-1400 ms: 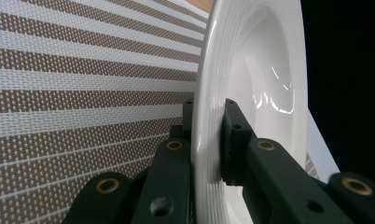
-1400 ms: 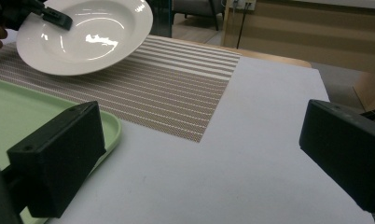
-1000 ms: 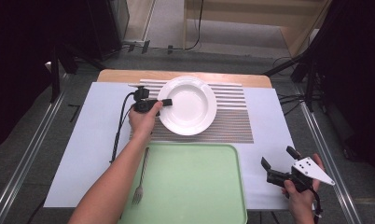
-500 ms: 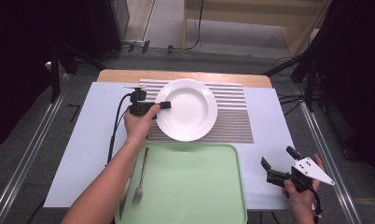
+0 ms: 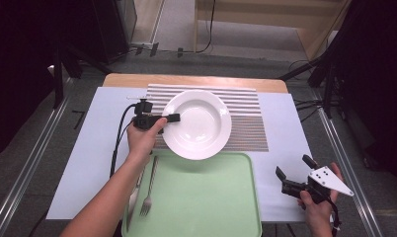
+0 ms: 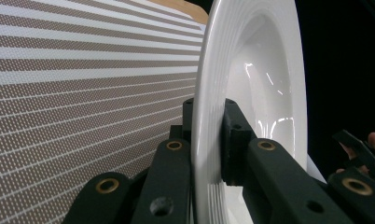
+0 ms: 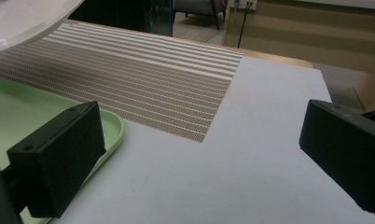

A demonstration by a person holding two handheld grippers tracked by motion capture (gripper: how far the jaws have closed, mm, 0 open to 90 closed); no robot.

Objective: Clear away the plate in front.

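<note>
I had the left gripper [image 5: 171,118] clamped on the left rim of the round white ceramic plate [image 5: 199,123], one jaw above the rim and one beneath it. The plate hung over the brown-and-white striped woven placemat [image 5: 246,123], its near edge just over the far rim of the pale green plastic tray [image 5: 206,197], which lay directly near of it. The right gripper [image 5: 293,173] stood wide and empty at the near right, well apart from the plate. A steel fork [image 5: 148,190] lay along the tray's left side. I could read no brand or lettering.
</note>
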